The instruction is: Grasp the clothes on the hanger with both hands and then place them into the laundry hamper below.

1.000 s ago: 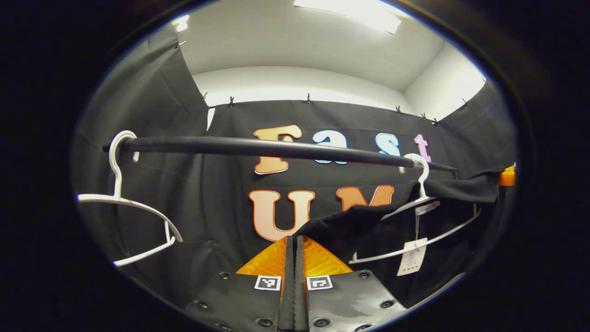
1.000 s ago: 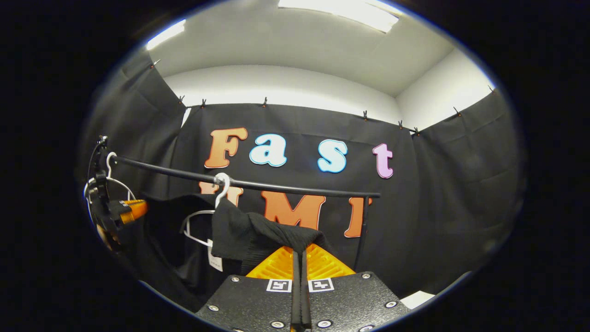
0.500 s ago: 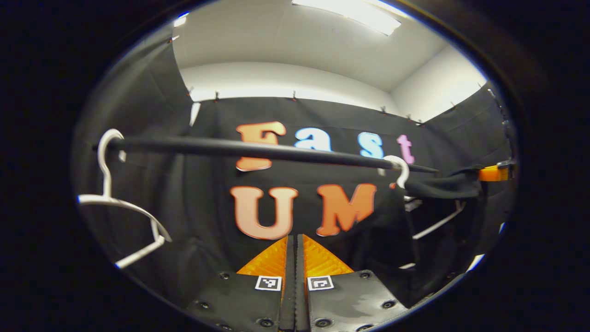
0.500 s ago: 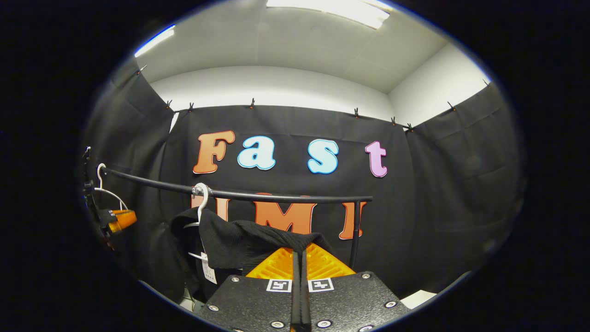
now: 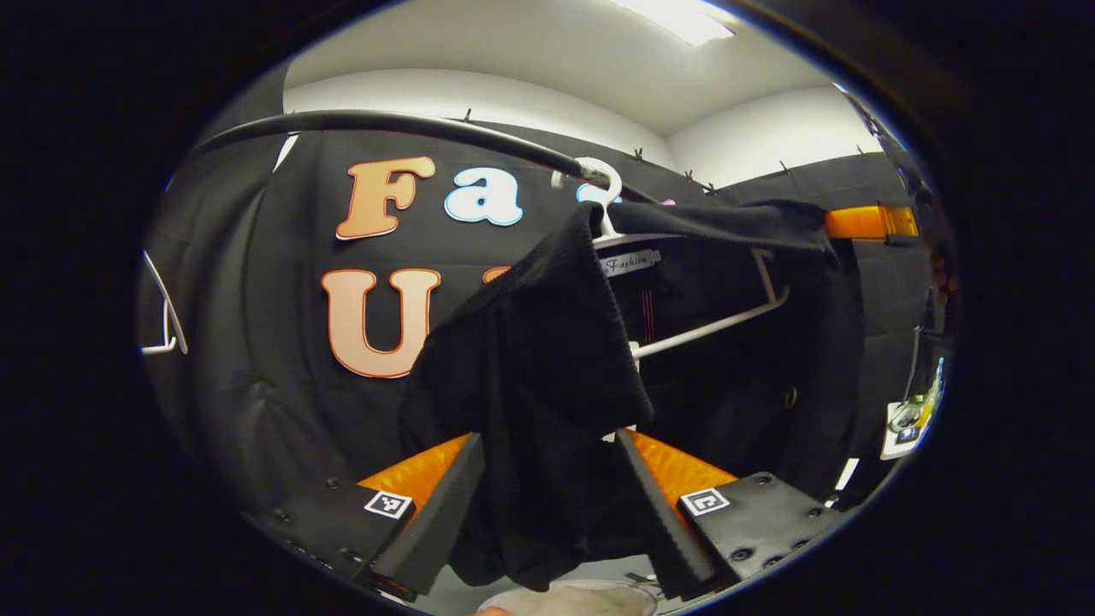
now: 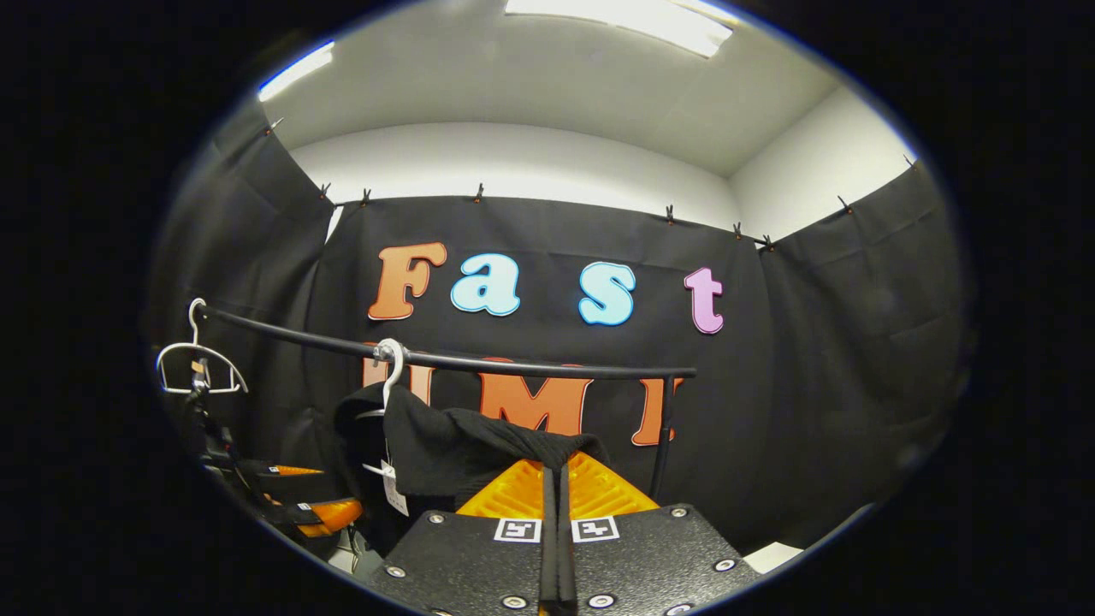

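Since the earlier frames the left gripper (image 5: 547, 505) is dropping lower and its jaws are now spreading wide apart, where they were pressed together; black knit garment (image 5: 530, 342) is hanging down between the open fingers, not pinched. Right gripper (image 6: 556, 522) is staying put, jaws together and clamped on a fold of the same garment (image 6: 479, 445) at its tips. In the left gripper view the right gripper (image 5: 864, 222) is showing at the far right, pulling the cloth taut. In the right gripper view the left gripper (image 6: 316, 513) is sitting low at the left.

Garment is still partly draped over the white hanger (image 5: 684, 325), which is hooked on the black rail (image 6: 513, 364). Pale rim at the bottom of the left gripper view (image 5: 582, 599) is probably the hamper, can't tell for sure.

Risk, as I judge it: with only one side held, cloth could snag on the hanger arm or drag the hanger off the rail; the loose side may also swing and fall outside the hamper.

Farther off: a second, bare white hanger (image 6: 201, 364) is hanging on the rail, black cloth wall (image 6: 855, 342) behind, white ceiling with strip light (image 6: 616, 17).
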### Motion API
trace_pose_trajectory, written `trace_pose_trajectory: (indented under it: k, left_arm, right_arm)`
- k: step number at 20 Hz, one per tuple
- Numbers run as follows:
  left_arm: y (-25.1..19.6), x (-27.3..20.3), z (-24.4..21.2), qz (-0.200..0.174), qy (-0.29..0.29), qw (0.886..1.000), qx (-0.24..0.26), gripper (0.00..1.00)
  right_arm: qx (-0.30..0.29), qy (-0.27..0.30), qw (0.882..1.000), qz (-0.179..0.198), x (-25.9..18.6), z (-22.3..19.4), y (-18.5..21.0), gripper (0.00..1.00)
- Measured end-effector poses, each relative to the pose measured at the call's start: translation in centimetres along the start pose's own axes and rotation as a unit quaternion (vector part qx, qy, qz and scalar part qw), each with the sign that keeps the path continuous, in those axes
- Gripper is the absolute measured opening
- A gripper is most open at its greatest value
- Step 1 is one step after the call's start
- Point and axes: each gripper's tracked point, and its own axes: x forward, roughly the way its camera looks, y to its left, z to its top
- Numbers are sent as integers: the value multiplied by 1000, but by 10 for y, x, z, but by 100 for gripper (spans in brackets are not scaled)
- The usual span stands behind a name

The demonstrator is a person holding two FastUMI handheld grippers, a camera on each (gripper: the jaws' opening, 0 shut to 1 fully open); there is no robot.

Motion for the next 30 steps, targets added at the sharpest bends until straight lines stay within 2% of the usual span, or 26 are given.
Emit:
trace_pose_trajectory:
  k: [1, 2, 7, 9, 12, 13, 14, 17, 18, 19, 20, 23, 26, 28, 30]
  left_arm:
    - [-3, 3, -3, 0, 0, 1000, -2, 99]
    - [-3, 8, -6, 3, 0, 1000, -4, 96]
    - [15, 33, -27, 36, 11, 999, -29, 94]
    - [16, 39, -30, 27, 18, 999, -23, 93]
    - [54, 36, -27, 87, 25, 996, 3, 30]
    - [59, 34, -20, 92, 16, 996, 1, 9]
    - [66, 32, -15, 102, 14, 995, 4, 6]
    - [91, 16, 18, 130, -14, 991, 21, 7]
    - [109, 7, 38, 156, -34, 987, 32, 9]
    - [124, 0, 59, 172, -52, 983, 44, 7]
    - [133, -5, 77, 178, -64, 981, 46, 6]
    - [142, -17, 116, 185, -79, 979, 44, 6]
    - [155, -13, 148, 209, -96, 969, 93, 6]
    - [156, -4, 153, 215, -88, 965, 124, 9]
    - [158, -2, 151, 210, -84, 966, 127, 6]
  right_arm:
    - [0, 0, 1000, 2, -1, 0, 0, 0]
    - [1, -1, 1000, 4, -2, 1, 0, 0]
    - [4, -7, 1000, 12, -7, 3, 3, 0]
    - [0, -8, 1000, 13, -7, 4, 3, 0]
    - [0, -10, 1000, 11, -3, 8, -1, 0]
    - [-3, -13, 1000, 9, -2, 8, -3, 0]
    - [-11, -16, 1000, 4, 2, 10, -7, 0]
    - [-12, -18, 1000, -11, 14, 11, -22, 0]
    - [-8, -17, 1000, -17, 20, 10, -27, 5]
    - [-8, -18, 1000, -24, 24, 10, -35, 6]
    - [-6, -19, 999, -27, 27, 9, -39, 0]
    - [6, -14, 1000, -22, 39, 3, -43, 0]
    - [-3, -11, 1000, -16, 56, -4, -47, 0]
    - [6, 4, 1000, -10, 68, -18, -54, 0]
    - [37, 21, 999, 3, 80, -35, -58, 0]
